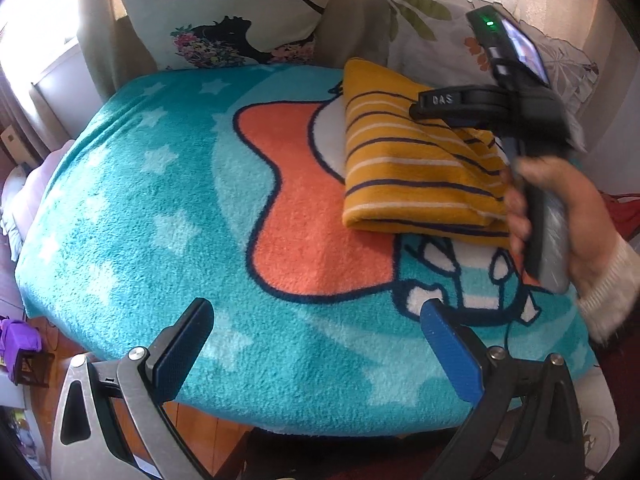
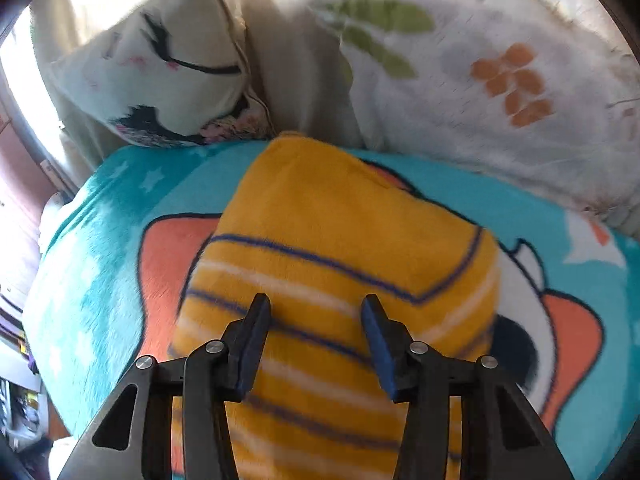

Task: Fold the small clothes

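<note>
A folded yellow garment (image 1: 412, 160) with navy and white stripes lies on a teal cartoon blanket (image 1: 160, 208), toward its right side. My left gripper (image 1: 316, 320) is open and empty, hovering over the blanket's near edge, well short of the garment. My right gripper (image 2: 316, 312) is open, just above the folded garment (image 2: 340, 240), with nothing between its fingers. In the left wrist view the right gripper's body (image 1: 524, 120) and the hand holding it are over the garment's right part.
A printed cushion (image 1: 224, 12) leans at the back left. A white floral cover (image 2: 500, 80) lies at the back right. The blanket's front edge drops to a wooden floor (image 1: 208, 428). Purple clutter (image 1: 16, 344) sits low left.
</note>
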Demonstrator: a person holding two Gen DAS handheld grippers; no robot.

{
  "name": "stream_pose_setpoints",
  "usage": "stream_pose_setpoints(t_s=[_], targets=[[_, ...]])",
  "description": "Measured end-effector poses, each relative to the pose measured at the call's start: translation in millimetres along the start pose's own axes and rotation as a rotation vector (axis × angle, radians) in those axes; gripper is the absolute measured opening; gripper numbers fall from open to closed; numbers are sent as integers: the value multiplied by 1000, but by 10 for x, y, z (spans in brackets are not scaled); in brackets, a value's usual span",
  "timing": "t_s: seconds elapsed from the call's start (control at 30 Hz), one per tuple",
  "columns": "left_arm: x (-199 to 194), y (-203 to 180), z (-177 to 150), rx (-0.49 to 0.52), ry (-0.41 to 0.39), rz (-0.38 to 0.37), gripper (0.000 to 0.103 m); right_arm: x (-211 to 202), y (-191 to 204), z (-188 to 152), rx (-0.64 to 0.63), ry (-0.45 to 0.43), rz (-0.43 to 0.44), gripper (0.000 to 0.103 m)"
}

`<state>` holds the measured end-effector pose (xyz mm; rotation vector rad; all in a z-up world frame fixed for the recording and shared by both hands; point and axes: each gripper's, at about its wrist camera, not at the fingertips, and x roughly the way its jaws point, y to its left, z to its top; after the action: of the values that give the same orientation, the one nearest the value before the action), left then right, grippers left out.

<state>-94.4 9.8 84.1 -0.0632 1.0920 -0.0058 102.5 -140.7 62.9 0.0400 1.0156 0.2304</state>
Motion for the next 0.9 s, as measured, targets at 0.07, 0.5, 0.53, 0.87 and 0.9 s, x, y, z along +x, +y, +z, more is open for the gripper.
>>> stream_pose_setpoints(t_s=[0.07,0.5,0.53,0.87,0.9], targets=[[-23,59,1,-5,-8,10,103,115,-40,130,21,-7,-21,50],[48,551,135,-80,-10,9,103,8,-833,-161,108,-11,-125,84],[73,560,170,-76,-7,-1,103,-53,-915,-198,147,-9,-128,84],[179,470,463,19,-12,-92,103,-494,38,-454,9,-53,-49,50],[169,473,483,31,-20,-96,103,-429,108,-485,0,-35,-45,48]])
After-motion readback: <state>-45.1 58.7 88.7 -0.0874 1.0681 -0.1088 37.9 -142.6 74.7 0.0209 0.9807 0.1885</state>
